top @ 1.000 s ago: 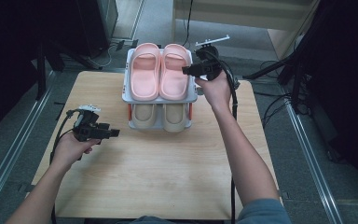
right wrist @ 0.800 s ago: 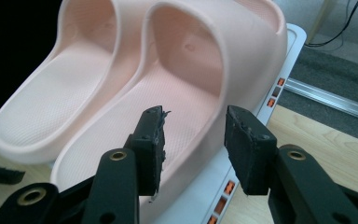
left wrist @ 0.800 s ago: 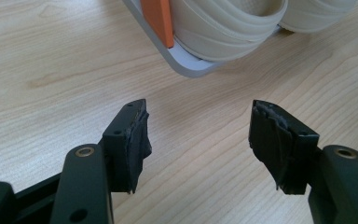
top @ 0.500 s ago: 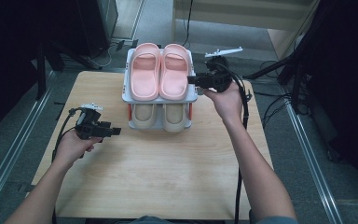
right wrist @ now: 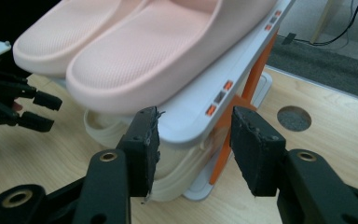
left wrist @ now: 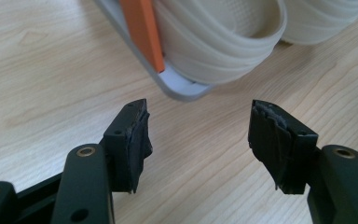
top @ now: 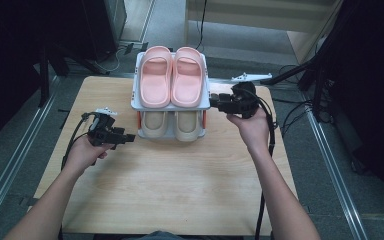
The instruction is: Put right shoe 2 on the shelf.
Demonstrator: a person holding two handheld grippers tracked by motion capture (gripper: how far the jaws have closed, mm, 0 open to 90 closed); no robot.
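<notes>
pale wood worktop [top: 180,185] filled lower frame. two-tier shoe rack [top: 206,102] stood upper centre, long axis running up frame. right tool [top: 216,104] nearer, at rack's right edge, jaws just opened, nothing between. left tool [top: 128,138] wide, empty, left of rack.

Hidden and cropped parts around the two-tier rack

High view: cream slippers [top: 174,125] mostly covered by the upper shelf [top: 136,102], toes alone out. Left gripper view: cream pair and orange post [left wrist: 142,32] cut by top edge. Right gripper view: pink slippers [right wrist: 135,51] cropped at top; lower cream slipper [right wrist: 102,128] largely behind the shelf and jaws.
</notes>
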